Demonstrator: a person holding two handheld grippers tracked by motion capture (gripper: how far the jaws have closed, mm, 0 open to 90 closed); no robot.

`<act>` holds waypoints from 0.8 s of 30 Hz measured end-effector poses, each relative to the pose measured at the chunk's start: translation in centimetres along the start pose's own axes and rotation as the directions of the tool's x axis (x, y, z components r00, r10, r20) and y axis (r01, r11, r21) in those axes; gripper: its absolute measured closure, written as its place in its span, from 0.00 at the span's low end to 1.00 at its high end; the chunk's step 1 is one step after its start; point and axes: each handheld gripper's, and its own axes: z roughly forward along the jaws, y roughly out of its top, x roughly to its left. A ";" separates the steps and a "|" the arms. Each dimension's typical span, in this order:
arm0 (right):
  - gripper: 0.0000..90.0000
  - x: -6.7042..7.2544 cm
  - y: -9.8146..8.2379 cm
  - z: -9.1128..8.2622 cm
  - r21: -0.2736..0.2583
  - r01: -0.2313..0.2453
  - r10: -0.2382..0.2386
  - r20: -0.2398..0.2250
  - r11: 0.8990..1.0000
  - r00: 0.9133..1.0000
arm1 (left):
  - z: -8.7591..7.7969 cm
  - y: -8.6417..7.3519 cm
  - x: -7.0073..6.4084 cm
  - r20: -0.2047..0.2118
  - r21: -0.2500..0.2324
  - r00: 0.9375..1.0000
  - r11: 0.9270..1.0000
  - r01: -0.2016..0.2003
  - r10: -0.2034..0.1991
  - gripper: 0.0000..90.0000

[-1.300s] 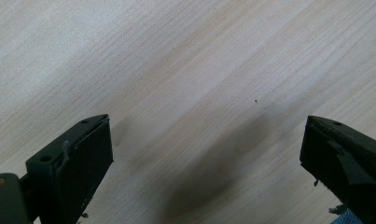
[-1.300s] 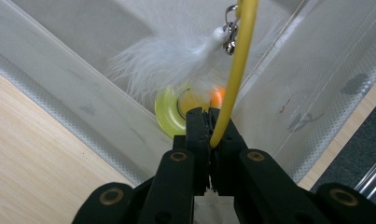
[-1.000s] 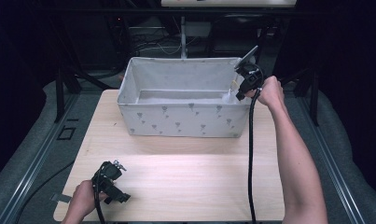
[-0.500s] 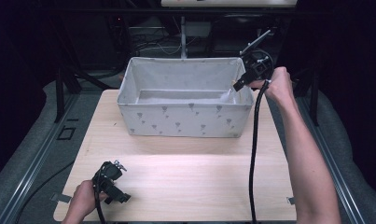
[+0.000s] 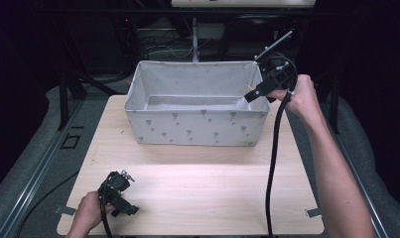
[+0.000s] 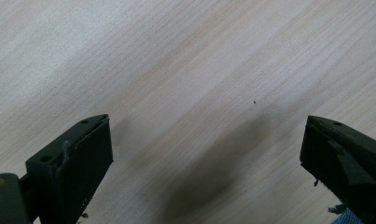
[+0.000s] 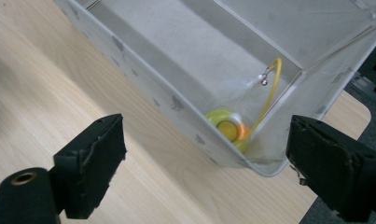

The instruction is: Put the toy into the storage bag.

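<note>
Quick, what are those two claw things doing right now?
Left gripper: open, empty, over the table.
Right gripper: fingers just opened, empty, above the bin.

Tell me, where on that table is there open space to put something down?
The broad strip of wooden table between the fabric bin and the near edge is bare, bordered at its left corner by the left gripper. Most of the bin's floor is free too; only its right near corner is taken, by a yellow round toy with a cord. The right gripper hovers there, open.

A pale wooden table carries the scene, its near half brightly lit. Grey padded flooring wraps both sides. Far back, 1 dark metal frame and tangled cables.
</note>
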 end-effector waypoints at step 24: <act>0.01 5.7 -8.0 3.2 -0.008 0.105 -0.106 -0.058 0.994 0.993 | 0.1 0.0 -0.1 -0.004 0.006 1.000 1.000 -0.005 0.005 0.03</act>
